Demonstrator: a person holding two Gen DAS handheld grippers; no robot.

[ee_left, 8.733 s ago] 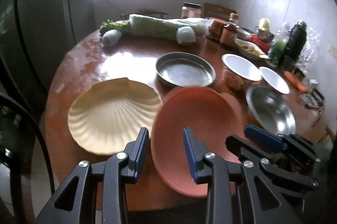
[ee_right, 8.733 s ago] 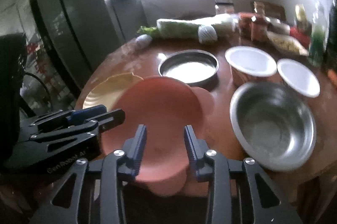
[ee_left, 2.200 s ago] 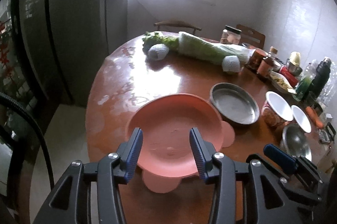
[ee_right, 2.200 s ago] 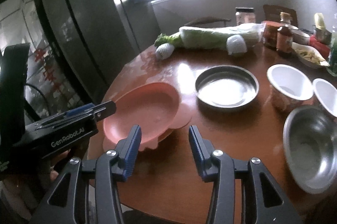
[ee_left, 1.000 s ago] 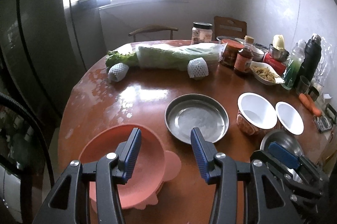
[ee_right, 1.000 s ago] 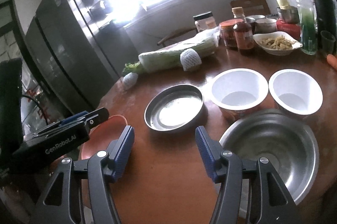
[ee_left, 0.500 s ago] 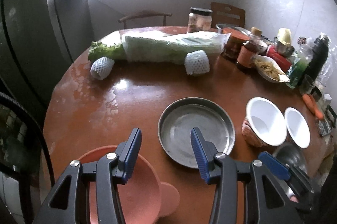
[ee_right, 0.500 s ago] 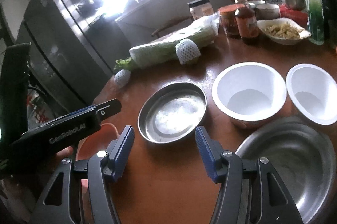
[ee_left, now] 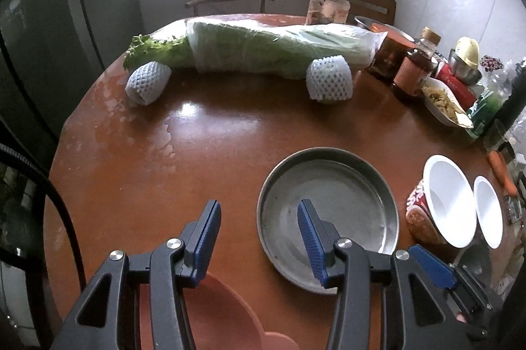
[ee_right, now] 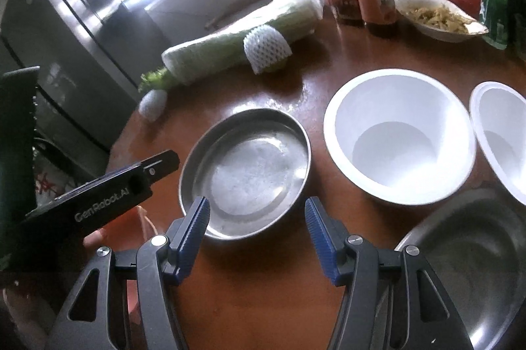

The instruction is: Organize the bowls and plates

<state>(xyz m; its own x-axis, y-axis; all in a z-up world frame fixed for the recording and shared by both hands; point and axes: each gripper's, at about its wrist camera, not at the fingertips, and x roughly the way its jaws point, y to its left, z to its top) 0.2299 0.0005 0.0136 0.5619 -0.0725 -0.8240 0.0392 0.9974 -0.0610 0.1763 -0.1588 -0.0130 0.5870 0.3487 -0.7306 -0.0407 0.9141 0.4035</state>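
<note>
A shallow steel plate (ee_left: 332,202) lies on the round brown table (ee_left: 197,133); it also shows in the right wrist view (ee_right: 246,175). My left gripper (ee_left: 259,228) is open and empty, its right finger over the plate's near left rim. My right gripper (ee_right: 256,225) is open and empty, just short of the plate's near rim. A pink plate (ee_left: 217,313) sits at the near edge under my left gripper. Two white bowls (ee_right: 399,136) (ee_right: 503,136) stand to the right. A large steel bowl (ee_right: 470,264) sits at the near right.
A wrapped cabbage (ee_left: 263,47) and two foam-netted fruits (ee_left: 148,82) (ee_left: 330,80) lie at the back. Jars, sauce bottles (ee_left: 411,67) and a dish of food (ee_left: 443,103) crowd the back right. A dark fridge (ee_left: 49,21) stands at the left.
Both grippers have moved forward toward the steel plate, which looms larger. The pink plate, set down earlier on the yellow shell plate, has slid to the bottom of the left wrist view.
</note>
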